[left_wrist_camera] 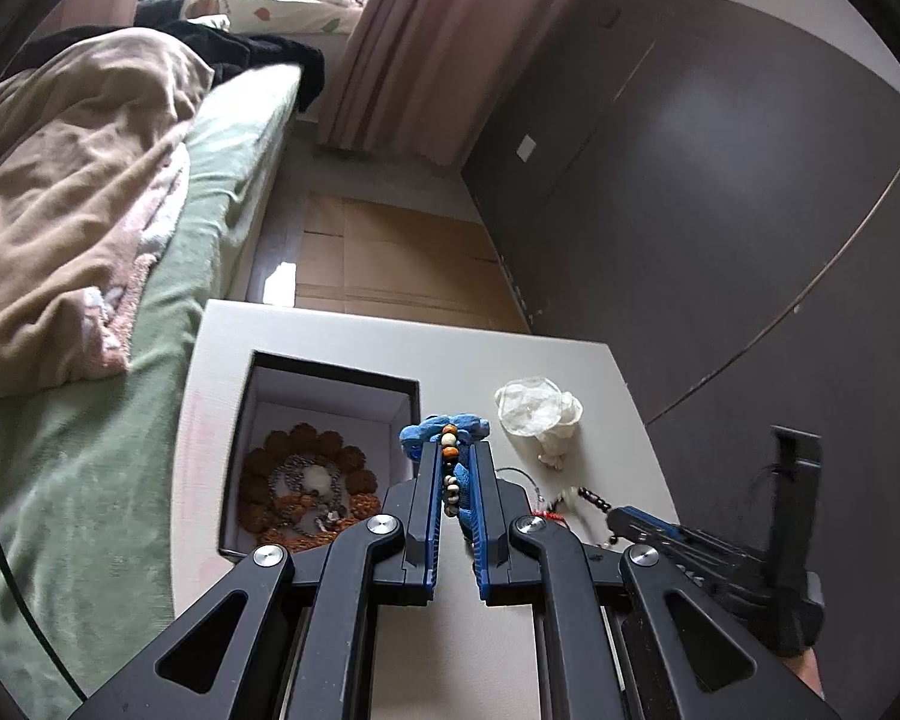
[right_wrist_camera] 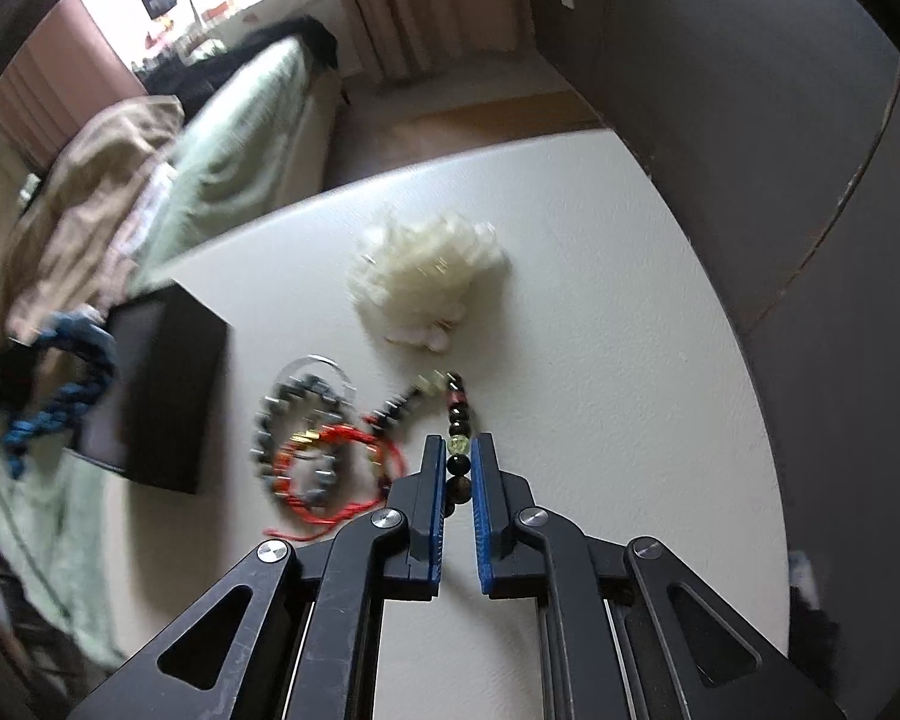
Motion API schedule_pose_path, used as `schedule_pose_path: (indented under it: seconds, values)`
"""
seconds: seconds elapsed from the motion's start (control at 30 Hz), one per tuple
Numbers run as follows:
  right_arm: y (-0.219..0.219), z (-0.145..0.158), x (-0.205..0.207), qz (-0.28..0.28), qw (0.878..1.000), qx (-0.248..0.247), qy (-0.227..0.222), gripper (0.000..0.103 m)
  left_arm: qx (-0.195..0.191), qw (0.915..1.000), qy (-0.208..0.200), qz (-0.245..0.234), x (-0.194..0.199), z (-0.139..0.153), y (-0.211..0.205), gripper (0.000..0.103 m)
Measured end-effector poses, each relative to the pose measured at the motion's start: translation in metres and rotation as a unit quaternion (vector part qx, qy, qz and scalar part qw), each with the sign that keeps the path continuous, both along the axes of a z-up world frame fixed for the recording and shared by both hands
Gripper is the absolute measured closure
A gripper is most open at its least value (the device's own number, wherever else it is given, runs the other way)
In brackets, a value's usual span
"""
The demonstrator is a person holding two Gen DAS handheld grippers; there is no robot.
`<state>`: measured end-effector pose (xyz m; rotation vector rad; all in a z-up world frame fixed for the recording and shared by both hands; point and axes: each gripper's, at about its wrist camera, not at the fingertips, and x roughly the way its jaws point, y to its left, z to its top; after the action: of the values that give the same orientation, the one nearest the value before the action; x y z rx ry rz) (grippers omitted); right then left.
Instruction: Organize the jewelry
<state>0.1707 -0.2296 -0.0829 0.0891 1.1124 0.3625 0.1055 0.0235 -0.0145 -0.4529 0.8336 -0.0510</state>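
Note:
My left gripper is shut on a blue braided bracelet with orange and white beads, held above the white table next to an open black box. The box holds a brown bead bracelet and a silver chain. My right gripper is shut on a dark beaded bracelet with a yellow bead, low over the table. The right gripper also shows in the left wrist view. The blue bracelet shows blurred at the left of the right wrist view.
A white fluffy hair tie lies on the white table. A red cord bracelet, a grey metal bracelet and a thin silver ring lie left of my right gripper. A bed with green sheet borders the table's left.

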Motion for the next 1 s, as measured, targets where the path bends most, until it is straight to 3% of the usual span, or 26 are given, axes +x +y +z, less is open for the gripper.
schedule_pose_path:
  seconds: [0.27,0.47,0.67,0.93,1.0]
  values:
    - [0.001,0.034,-0.017,0.017,0.995,0.095,-0.031,0.093,-0.006,0.9996,-0.016,0.025,-0.006,0.007,0.024,0.094]
    - [0.027,0.053,-0.025,0.047,0.987,0.146,-0.051,0.093,-0.012,0.9992,-0.004,0.037,-0.001,-0.001,0.038,0.094]
    - [0.051,0.059,-0.027,0.076,0.983,0.158,-0.062,0.093,-0.011,0.9989,-0.003,0.047,0.007,-0.007,0.046,0.094]
    - [0.062,0.055,-0.024,0.087,0.982,0.160,-0.058,0.093,-0.033,0.9975,0.036,0.051,0.018,-0.021,0.057,0.092]
    - [0.064,0.056,-0.024,0.089,0.980,0.167,-0.060,0.093,-0.038,0.9970,0.043,0.052,0.018,-0.023,0.059,0.080]
